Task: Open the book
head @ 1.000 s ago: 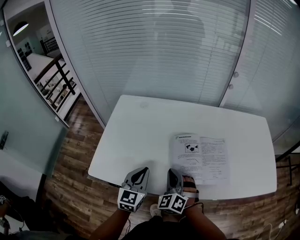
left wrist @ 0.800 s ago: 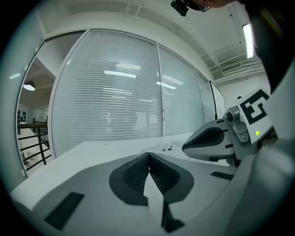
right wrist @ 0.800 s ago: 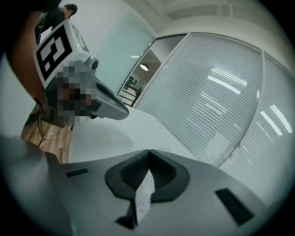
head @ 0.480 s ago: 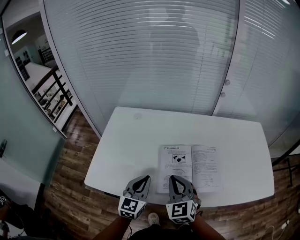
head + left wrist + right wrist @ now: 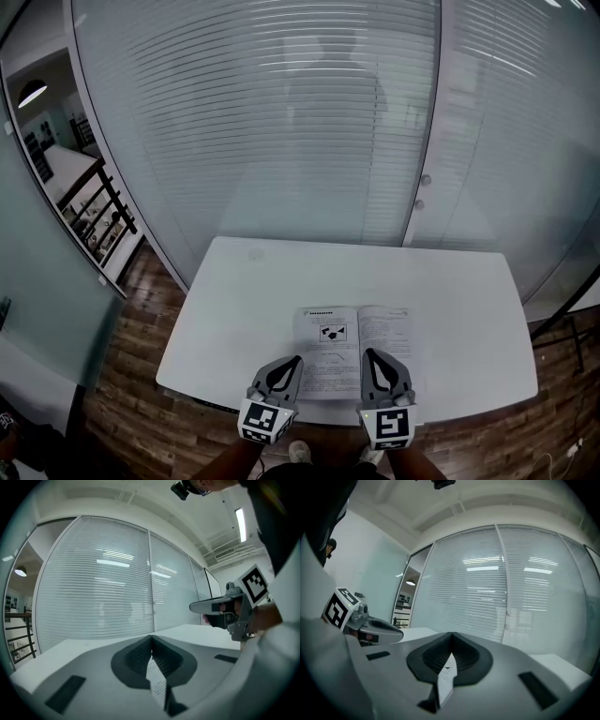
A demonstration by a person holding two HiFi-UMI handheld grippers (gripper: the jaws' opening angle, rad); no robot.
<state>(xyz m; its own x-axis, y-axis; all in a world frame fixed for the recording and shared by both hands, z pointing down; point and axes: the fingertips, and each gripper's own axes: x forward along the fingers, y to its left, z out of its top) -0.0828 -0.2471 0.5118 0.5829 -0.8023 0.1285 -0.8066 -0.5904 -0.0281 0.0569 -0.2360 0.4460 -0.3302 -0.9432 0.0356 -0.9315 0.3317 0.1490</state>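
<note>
Book (image 5: 356,349) lies open flat on table (image 5: 234,309), lower centre of frame. Left gripper (image 5: 292,361) and right gripper (image 5: 374,356) both closed, empty, at bottom by near page edge. Opening looks done, so no grip needed.

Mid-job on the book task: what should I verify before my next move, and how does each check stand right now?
1. White printed book open: ok. It lies flat with two pages showing.
2. Book wholly on the white table: ok, though it sits close to the near edge.
3. Left gripper empty: ok. Its jaws are shut tip to tip with nothing pinched.
4. Right gripper empty: ok. Its jaws are shut with nothing between them.
5. Both grippers off the pages: cannot tell. In the head view they overlap the book's near edge.
</note>
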